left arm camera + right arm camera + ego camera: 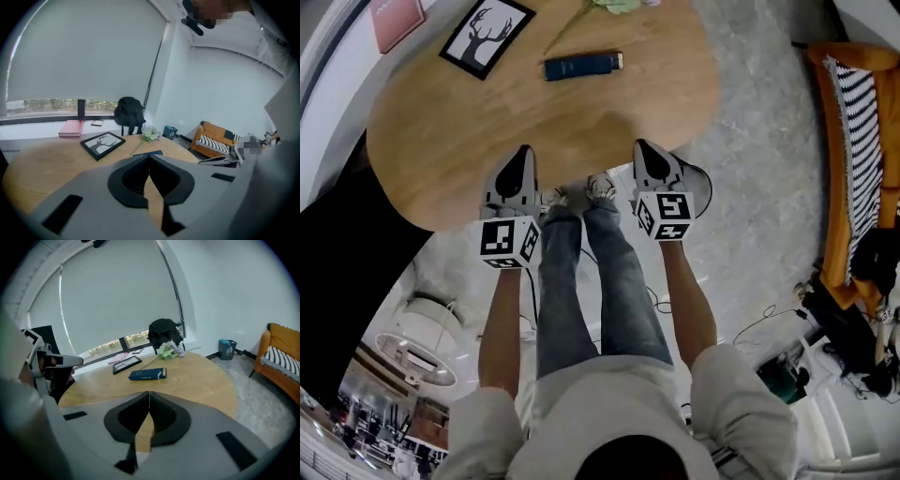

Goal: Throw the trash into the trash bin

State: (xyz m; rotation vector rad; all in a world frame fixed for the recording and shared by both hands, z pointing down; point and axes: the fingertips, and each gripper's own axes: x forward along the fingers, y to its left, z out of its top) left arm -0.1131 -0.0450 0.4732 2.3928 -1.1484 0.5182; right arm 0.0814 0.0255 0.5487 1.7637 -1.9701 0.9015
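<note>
My left gripper [522, 156] and right gripper [645, 148] hover side by side over the near edge of a round wooden table [459, 131]. Both are shut with nothing between the jaws, as the left gripper [149, 157] and the right gripper [149, 393] also show in their own views. On the table lie a dark blue box [581, 66], a framed deer picture [486, 35] and a pale green flower bunch [619, 5] at the far edge. A small teal bin [227, 349] stands on the floor by the far wall, beyond the table. The same bin [169, 131] appears in the left gripper view.
A pink book [397, 21] lies on the sill at the far left. An orange sofa with a striped cushion [853, 141] stands at the right. A black bag on a chair [164, 333] is behind the table. Cables [769, 323] trail on the grey floor near my legs [581, 291].
</note>
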